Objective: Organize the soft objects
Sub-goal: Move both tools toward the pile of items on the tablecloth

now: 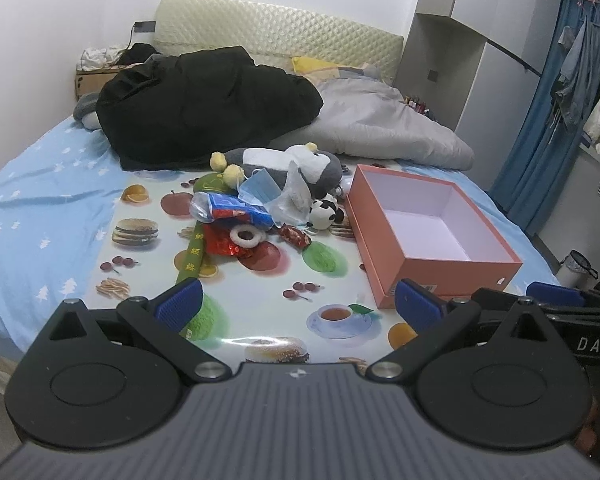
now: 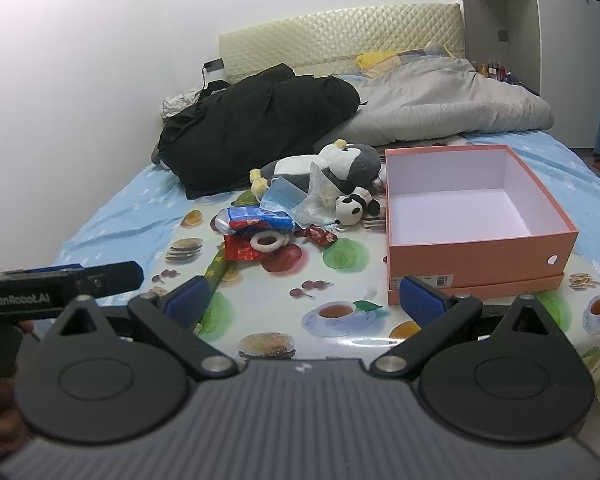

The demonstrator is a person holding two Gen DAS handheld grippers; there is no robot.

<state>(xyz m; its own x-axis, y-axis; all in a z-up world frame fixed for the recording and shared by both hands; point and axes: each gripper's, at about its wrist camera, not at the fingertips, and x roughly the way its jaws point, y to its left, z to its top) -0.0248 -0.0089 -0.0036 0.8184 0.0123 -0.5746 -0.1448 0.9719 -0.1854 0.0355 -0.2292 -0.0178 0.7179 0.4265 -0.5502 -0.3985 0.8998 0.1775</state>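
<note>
Ahead of my left gripper (image 1: 299,306), beyond its spread, empty fingers, the heap of soft toys lies on the printed cloth (image 1: 148,248): grey penguin plush (image 1: 324,168), small panda (image 1: 324,211). My right gripper (image 2: 307,300), likewise released, sits near the pink box (image 2: 480,264), right of the heap.

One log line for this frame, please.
stage: start, nothing grasped | left gripper: open, empty | right gripper: open, empty | box: empty | toy pile: left of box, on mat
</note>
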